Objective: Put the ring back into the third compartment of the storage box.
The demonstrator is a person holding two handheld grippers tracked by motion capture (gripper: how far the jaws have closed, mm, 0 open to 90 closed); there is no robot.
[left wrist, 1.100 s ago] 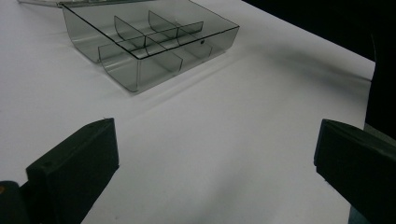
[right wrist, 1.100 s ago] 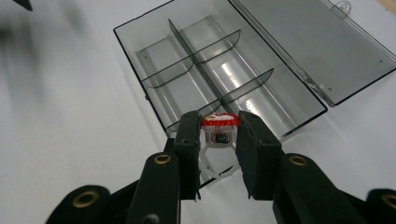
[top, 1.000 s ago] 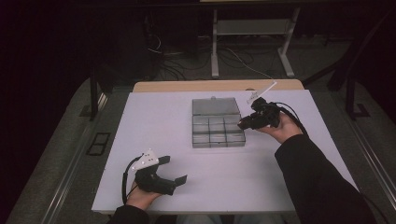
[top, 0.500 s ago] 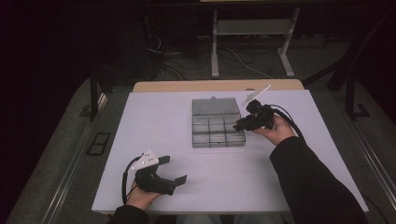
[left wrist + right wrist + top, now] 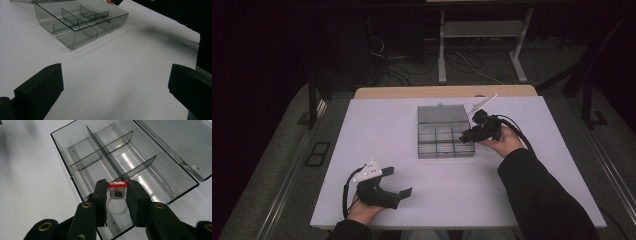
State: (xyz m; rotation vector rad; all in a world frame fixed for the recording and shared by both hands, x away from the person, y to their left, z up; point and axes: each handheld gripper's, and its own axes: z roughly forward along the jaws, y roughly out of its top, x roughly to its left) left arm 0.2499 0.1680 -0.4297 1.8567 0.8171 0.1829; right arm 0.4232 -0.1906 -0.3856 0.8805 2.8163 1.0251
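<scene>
High view: white counter (image 5: 402,135) with a clear compartment box (image 5: 445,140) near its centre, lid (image 5: 443,114) folded flat toward 12 o'clock. Right tongs (image 5: 466,135) at the box's 3 o'clock edge, tips over the compartments there, held by a hand in a dark sleeve (image 5: 539,195). Left tongs (image 5: 398,181) at 7 o'clock from the box, well apart from it, resting low at the near edge of the counter with the jaws spread wide and nothing between them; a cable (image 5: 346,192) looped beside the hand.

Right gripper view: right tongs (image 5: 116,192) pressed in on a small ring (image 5: 116,195), pinching it on both sides; red ridged cap on top of the ring, a pale translucent band below, a small dark square set in the mount. Ring held above the nearest compartment of the box (image 5: 75,152), close to the curved divider (image 5: 140,166) at 1 o'clock from it. Grey dividers splitting the tray into six cells; open lid (image 5: 180,142) lying at 2 o'clock.

Left gripper view: left tongs (image 5: 116,82) with both black jaws far apart at 8 and 4 o'clock, bare counter (image 5: 125,75) between them; box (image 5: 80,22) at 11 o'clock, compartments empty as far as visible.

No brand, label or writing legible on the box, the ring or either tool.
</scene>
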